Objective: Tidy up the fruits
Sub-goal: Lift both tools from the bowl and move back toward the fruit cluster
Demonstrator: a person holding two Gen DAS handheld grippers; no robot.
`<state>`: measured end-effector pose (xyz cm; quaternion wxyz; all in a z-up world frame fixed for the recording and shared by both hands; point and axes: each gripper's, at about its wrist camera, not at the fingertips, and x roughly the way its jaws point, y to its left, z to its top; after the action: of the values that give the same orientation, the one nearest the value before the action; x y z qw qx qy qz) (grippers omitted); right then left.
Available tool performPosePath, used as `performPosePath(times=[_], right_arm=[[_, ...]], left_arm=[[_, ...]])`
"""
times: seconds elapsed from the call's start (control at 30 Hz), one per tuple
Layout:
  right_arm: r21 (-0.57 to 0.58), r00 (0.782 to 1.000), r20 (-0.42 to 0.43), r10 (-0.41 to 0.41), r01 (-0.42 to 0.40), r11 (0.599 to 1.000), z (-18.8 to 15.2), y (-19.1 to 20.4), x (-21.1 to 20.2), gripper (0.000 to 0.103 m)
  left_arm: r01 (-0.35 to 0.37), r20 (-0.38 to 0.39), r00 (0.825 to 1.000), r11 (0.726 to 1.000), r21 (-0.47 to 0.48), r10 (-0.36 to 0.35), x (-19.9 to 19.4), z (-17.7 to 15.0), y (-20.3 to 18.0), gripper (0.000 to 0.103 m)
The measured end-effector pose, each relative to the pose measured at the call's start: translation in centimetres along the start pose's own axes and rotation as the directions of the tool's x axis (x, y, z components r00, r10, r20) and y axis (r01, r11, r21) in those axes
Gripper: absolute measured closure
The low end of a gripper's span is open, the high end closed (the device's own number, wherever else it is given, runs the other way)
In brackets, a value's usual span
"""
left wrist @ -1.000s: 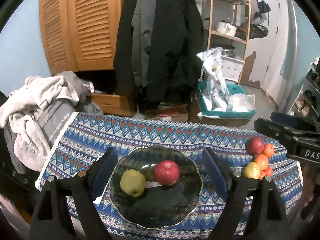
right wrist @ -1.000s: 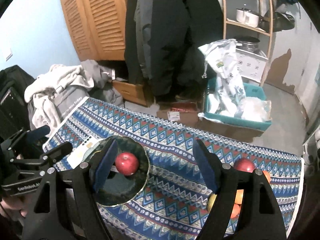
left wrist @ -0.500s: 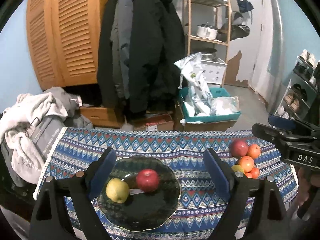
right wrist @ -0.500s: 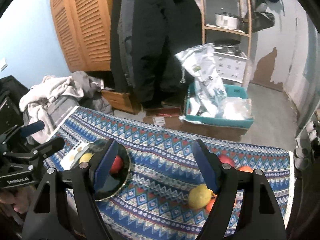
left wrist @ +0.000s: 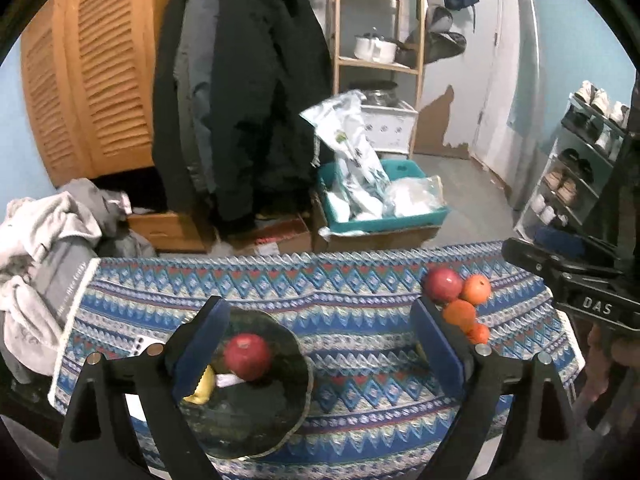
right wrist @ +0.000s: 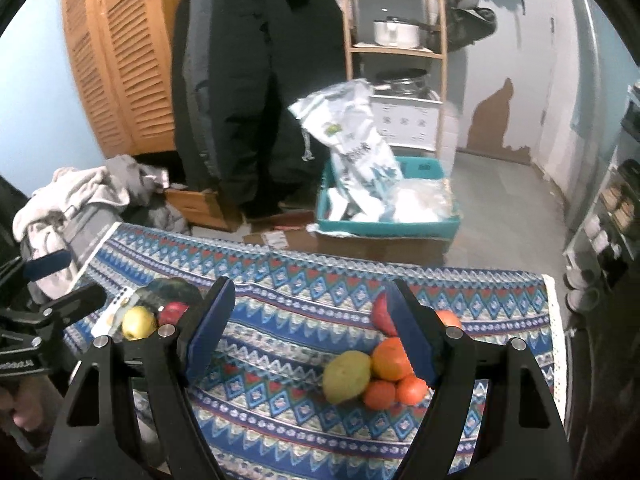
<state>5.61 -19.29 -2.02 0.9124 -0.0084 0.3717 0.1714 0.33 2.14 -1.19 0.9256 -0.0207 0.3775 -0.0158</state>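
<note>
A dark glass plate [left wrist: 256,420] lies on the patterned blue cloth [left wrist: 352,344] at the lower left of the left wrist view. On it sit a red apple [left wrist: 247,356] and a yellow-green apple [left wrist: 200,390], the latter half hidden by a finger. My left gripper [left wrist: 318,304] hovers over the cloth, its jaws opening with nothing gripped. A pile of a red apple [left wrist: 443,285] and oranges [left wrist: 476,289] lies to the right. My right gripper [right wrist: 311,284] stands open above this pile, with a yellow-green fruit [right wrist: 346,376] and an orange [right wrist: 390,358] below its right finger.
A heap of clothes [left wrist: 44,232] lies off the table's left end. Beyond the far edge hang dark coats [left wrist: 248,100], with a teal bin of bags [left wrist: 380,208] and a wooden shelf [left wrist: 380,60] behind. A shoe rack [left wrist: 576,168] stands at the right.
The left gripper has drifted right and back, so the plate now sits lower left, and its jaws stand wider. The right gripper has swung right from the plate to above the fruit pile.
</note>
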Motion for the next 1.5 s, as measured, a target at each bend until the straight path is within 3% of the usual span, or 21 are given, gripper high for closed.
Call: performPosePath(times=[0.13,0.53,0.87,1.17,1.37,1.5], right_arm=[[0.015,1.000,0.001,-0.025,0.025,1.000,-0.5,-1.2,-0.5,0.024],[0.056,0.995,-0.036,-0.091,0.093,0.994,-2.7,-5.4,-0.5,0.024],[0.096,0.991,-0.059,-0.118,0.124,0.988,-3.8,-8.0,-0.4,0.024],[0.115,0.981,-0.138,-0.134,0.150,0.982,-5.6,-10.1,2.0,0.024],[0.124,0.967,-0.205,-0.149,0.177,0.976,-7.2,-11.6,3.9,0.024],[0.137,0.960,-0.232,-0.156,0.191,0.972,-7.9,-12.5,4.8,0.024]], left_arm=[[0.011,0.010,1.000,1.000,0.020,-0.012,0.2,0.0,-1.2,0.010],[0.085,-0.092,0.993,0.992,0.090,-0.077,3.8,-1.0,-6.1,0.010],[0.116,-0.124,0.987,0.985,0.127,-0.100,5.8,-1.2,-8.9,0.010],[0.163,-0.256,0.959,0.975,0.149,-0.121,11.1,-2.7,-11.3,0.010],[0.192,-0.345,0.926,0.977,0.090,-0.151,14.7,-3.6,-12.0,0.010],[0.189,-0.369,0.918,0.978,0.086,-0.145,16.4,-4.0,-12.7,0.010]])
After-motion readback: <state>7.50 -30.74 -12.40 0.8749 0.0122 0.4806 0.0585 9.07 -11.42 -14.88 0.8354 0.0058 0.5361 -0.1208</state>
